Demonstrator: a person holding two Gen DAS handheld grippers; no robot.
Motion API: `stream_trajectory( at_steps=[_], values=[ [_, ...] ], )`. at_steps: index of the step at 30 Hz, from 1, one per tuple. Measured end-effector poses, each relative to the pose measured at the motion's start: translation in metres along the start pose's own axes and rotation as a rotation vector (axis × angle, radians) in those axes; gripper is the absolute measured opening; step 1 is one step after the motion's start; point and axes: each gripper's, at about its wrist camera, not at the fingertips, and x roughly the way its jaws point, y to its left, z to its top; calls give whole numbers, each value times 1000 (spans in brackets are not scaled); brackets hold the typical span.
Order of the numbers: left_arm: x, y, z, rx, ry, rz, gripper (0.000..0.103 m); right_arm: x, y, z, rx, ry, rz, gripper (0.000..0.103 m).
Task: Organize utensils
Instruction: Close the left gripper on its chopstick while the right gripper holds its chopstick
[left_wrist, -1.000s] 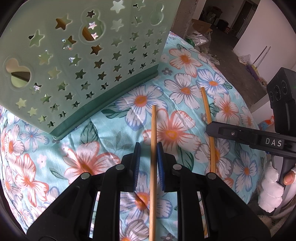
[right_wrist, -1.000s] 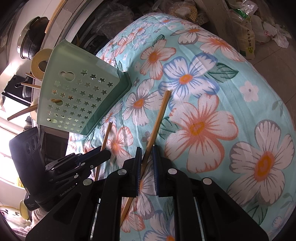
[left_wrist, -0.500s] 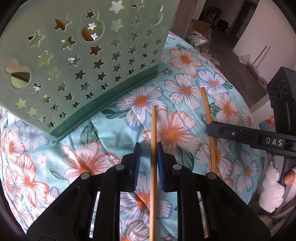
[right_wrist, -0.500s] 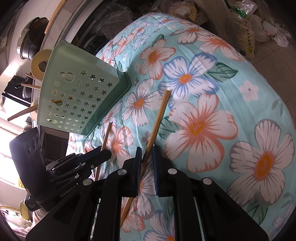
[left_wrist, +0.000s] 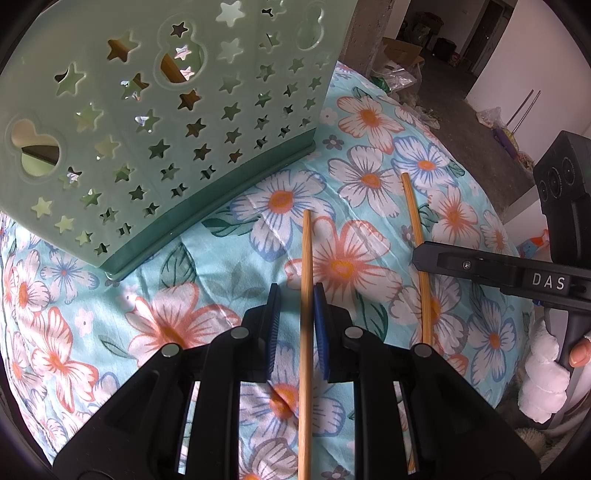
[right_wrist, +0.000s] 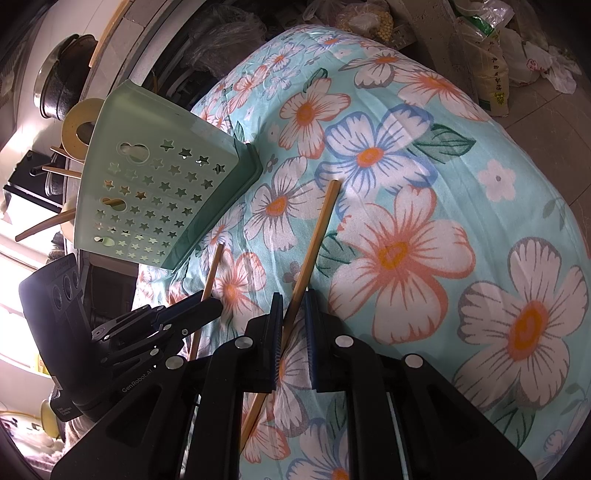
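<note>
We held a black two-finger gripper in each hand over a tabletop (left_wrist: 461, 206) covered with a turquoise cloth printed with large orange, white and blue flowers.

The left gripper (left_wrist: 297, 306) had its blue-padded jaws set narrowly around a thin, straight bamboo chopstick (left_wrist: 306, 266). There was a visible gap on the left side, and we could not tell whether the right pad touched the stick. The chopstick pointed away from us.

The right gripper (right_wrist: 293, 314) straddled a second bamboo chopstick (right_wrist: 317, 236) in the same manner, with its jaws narrow. The stick ran slantwise between them and lay close to the left pad, and we could not tell whether it was clamped. In the left wrist view this second chopstick (left_wrist: 415, 221) lay just to the right of the first, nearly parallel to it, with the right gripper's finger crossing over it.

A pale green plastic utensil basket (left_wrist: 155, 122) pierced with star-shaped holes stood far and to the left of both chopsticks, apart from them. Some wooden sticks showed through its holes.
</note>
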Motion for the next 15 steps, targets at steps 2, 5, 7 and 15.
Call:
stream_trajectory(
  at_steps=[2,5,7,15],
  values=[
    [0,0,0,1,0,1,17,0,0,0,0,0,0,11],
    [0,-1,0,0,0,1,17,0,-1,0,1,0,1,11],
    [0,-1,0,0,-1,1,17,0,0,0,0,1,1,11],
    [0,-1,0,2,-3,5,17,0,-1,0,0,0,1,11]
  ],
)
